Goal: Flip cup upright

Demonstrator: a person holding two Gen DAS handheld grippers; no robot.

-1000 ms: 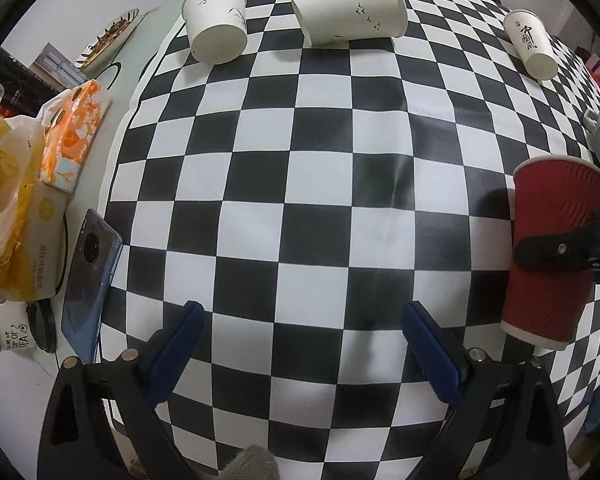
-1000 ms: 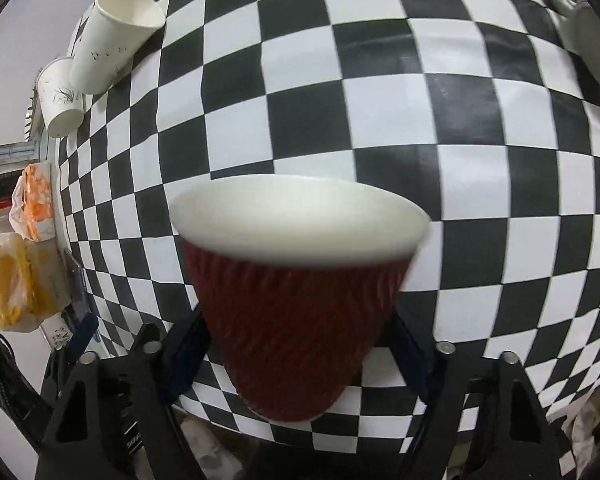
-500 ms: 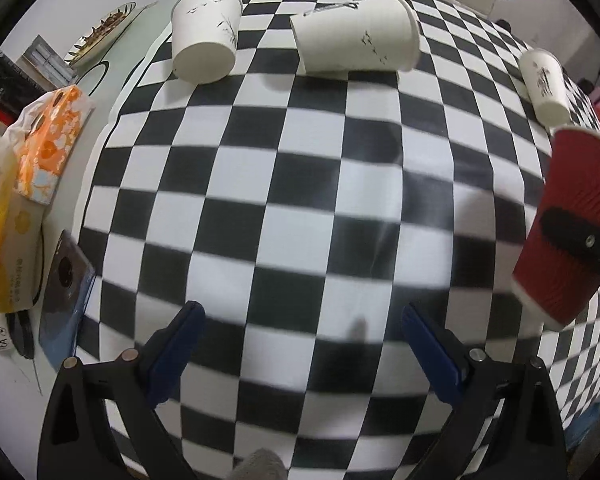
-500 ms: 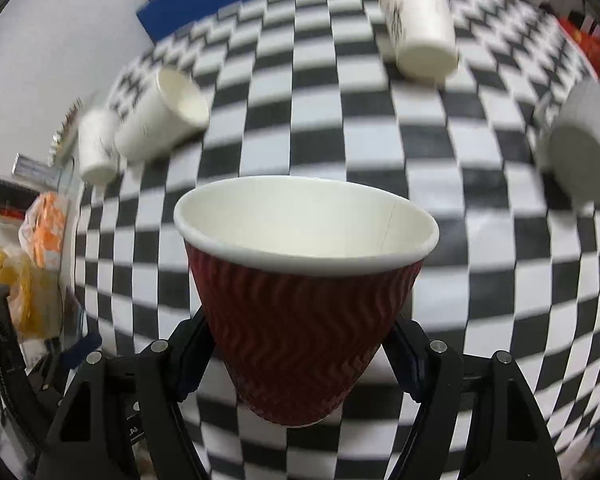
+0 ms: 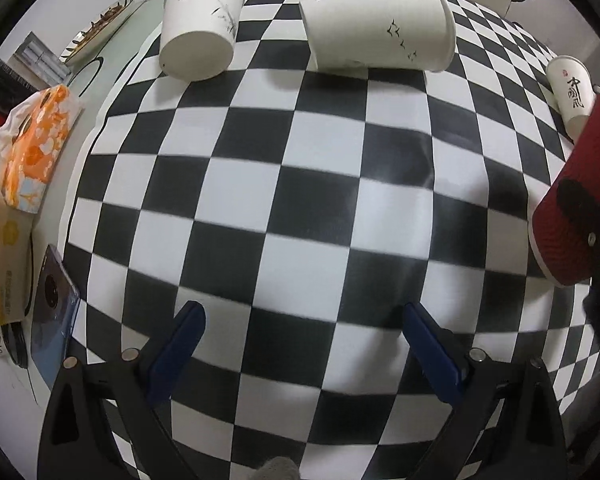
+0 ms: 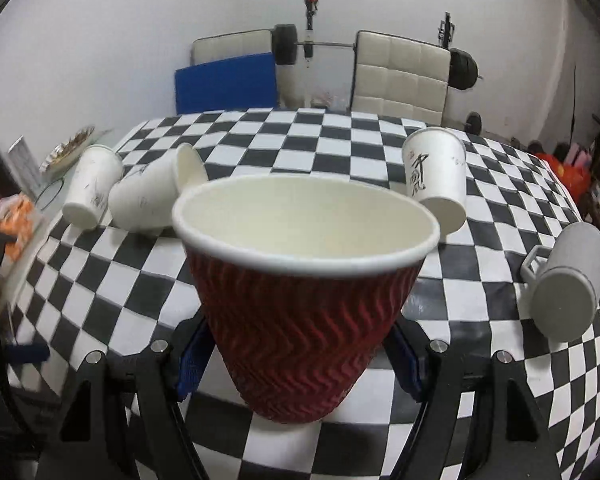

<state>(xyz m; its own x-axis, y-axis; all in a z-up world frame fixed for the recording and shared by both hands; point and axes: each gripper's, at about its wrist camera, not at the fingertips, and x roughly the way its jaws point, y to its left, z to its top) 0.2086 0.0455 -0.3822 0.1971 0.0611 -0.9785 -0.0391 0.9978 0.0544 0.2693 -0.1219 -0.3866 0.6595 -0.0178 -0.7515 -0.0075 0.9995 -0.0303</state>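
Observation:
My right gripper (image 6: 300, 356) is shut on a red ribbed paper cup (image 6: 300, 320) with a white rim, held mouth-up just above the checkered tablecloth (image 6: 100, 300). The same red cup (image 5: 576, 208) shows tilted at the right edge of the left wrist view, with a black finger across it. My left gripper (image 5: 300, 344) is open and empty above the cloth.
Two white paper cups (image 5: 198, 32) (image 5: 380, 32) lie on their sides at the far left, a third white cup (image 6: 436, 176) lies far right. A grey mug (image 6: 564, 288) lies on the right. A phone (image 5: 54, 308), orange tissue pack (image 5: 36, 148) and plate sit left.
The right gripper has rotated the red cup from mouth facing the table to mouth up. The left gripper has moved forward toward the white cups.

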